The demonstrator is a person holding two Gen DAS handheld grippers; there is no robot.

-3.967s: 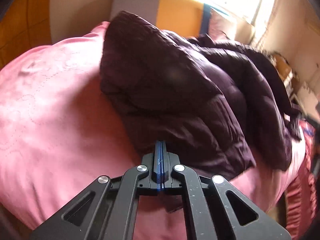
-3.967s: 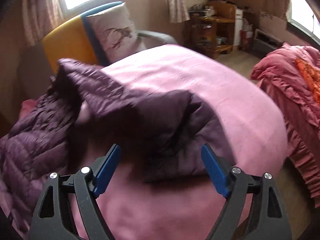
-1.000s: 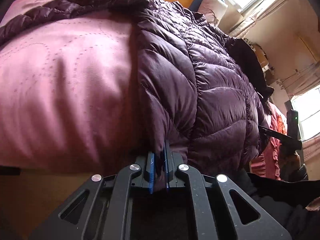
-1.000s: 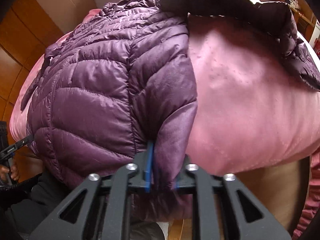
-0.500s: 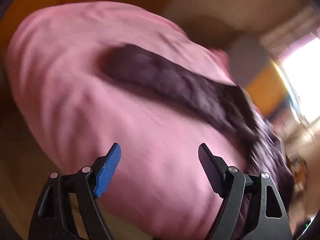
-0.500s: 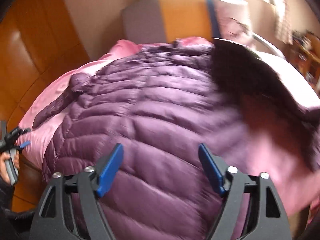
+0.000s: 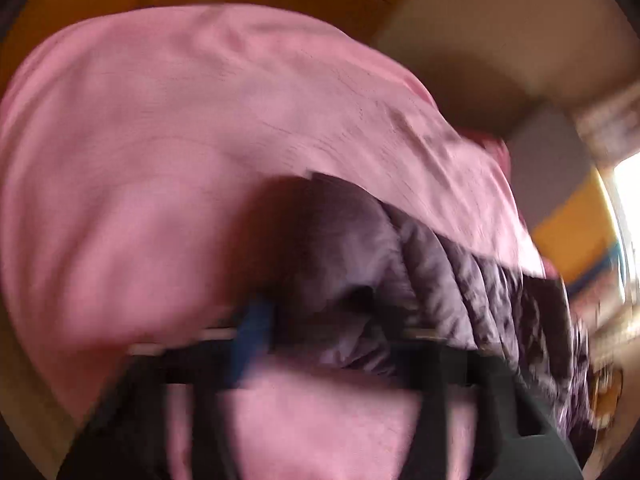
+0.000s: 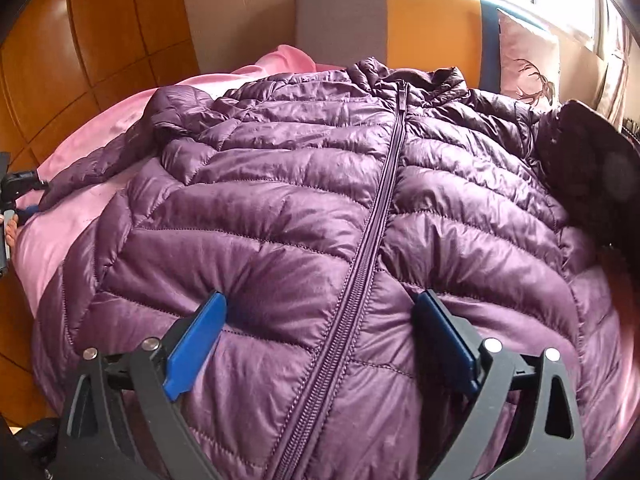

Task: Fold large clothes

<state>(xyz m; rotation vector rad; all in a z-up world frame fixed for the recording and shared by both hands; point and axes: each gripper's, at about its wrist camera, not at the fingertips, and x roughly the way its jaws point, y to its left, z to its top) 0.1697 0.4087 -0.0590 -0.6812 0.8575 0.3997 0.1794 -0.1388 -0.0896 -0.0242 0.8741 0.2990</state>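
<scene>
A purple quilted puffer jacket (image 8: 320, 208) lies front up on the pink bed (image 8: 60, 236), zipper running down its middle. My right gripper (image 8: 320, 332) is open, its blue pads (image 8: 192, 344) resting on the jacket's lower front either side of the zipper. In the blurred left wrist view, the jacket's left sleeve end (image 7: 360, 280) lies on the pink bedcover (image 7: 160, 140), and my left gripper (image 7: 324, 332) has its jaws apart around the cuff; the motion blur hides whether they touch it. The left gripper also shows at the far left of the right wrist view (image 8: 12, 200).
A grey, orange and blue headboard (image 8: 400, 20) stands behind the jacket with a patterned pillow (image 8: 528, 68) at the right. A dark garment (image 8: 588, 168) lies over the jacket's right shoulder. Wooden wall panels (image 8: 80, 40) line the left side.
Both grippers let go of the jacket's hem a second ago and opened. The right one now rests on the lower front. The left one swung to the sleeve cuff.
</scene>
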